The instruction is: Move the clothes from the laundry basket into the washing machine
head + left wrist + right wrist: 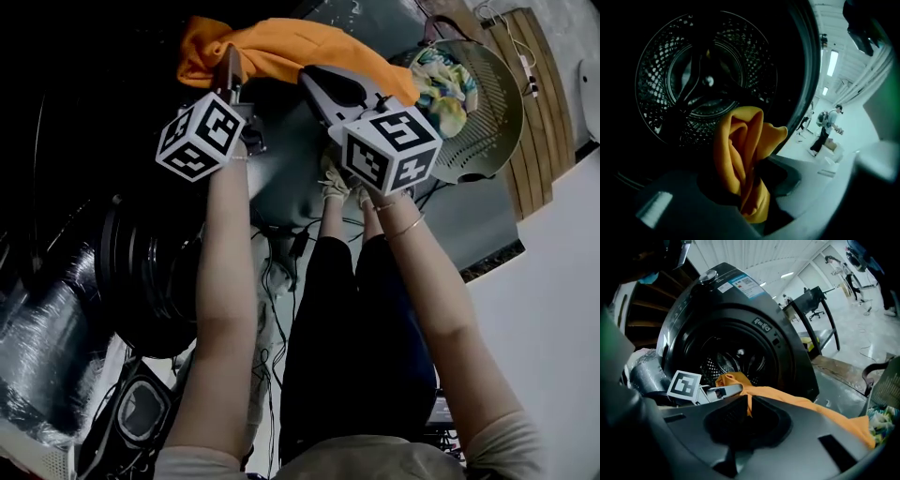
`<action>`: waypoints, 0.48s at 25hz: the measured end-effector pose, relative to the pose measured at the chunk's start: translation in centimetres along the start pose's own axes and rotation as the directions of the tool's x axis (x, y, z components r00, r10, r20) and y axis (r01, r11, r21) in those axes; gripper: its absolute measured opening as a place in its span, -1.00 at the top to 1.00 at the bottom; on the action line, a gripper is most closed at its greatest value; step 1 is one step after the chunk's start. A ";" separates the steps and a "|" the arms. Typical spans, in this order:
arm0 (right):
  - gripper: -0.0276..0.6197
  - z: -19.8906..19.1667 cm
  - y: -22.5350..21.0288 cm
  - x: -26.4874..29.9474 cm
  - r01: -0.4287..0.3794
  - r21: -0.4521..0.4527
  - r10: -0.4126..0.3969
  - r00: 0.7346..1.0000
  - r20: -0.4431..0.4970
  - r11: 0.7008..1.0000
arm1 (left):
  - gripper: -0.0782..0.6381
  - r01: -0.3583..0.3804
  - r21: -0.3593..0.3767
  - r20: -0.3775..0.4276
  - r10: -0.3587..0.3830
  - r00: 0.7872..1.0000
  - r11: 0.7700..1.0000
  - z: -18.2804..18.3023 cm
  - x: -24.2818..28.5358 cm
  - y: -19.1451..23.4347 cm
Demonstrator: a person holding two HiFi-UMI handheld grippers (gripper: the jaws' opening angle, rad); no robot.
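Plainly clamped at both ends, the orange garment spans from the left hand-held gripper, facing straight into the drum, back to the right hand-held gripper.

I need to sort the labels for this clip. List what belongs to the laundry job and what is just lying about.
Part of the job:
- orange garment, gripped by left gripper and right gripper
- washing machine
- laundry basket with patterned clothes

Just lying about:
- cables on the floor
- wooden boards
- person walking in the background
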State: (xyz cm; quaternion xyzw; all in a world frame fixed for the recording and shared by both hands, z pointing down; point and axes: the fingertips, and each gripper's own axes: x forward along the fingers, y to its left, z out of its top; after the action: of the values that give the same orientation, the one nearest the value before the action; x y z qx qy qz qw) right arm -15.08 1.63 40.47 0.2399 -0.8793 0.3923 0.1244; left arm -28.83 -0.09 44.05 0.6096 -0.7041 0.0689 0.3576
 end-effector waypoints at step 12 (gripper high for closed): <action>0.82 -0.5 -1.8 0.0 0.030 0.075 -0.032 0.999 0.032 0.997 | 0.43 -0.078 0.047 0.250 0.064 0.966 0.996 10.7 3.5 3.9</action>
State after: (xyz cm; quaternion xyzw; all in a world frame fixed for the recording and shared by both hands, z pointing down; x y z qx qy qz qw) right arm -14.16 0.99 41.96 0.2647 -0.8620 0.4189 0.1067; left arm -36.91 -7.66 39.58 0.5975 -0.7625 0.0248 0.2469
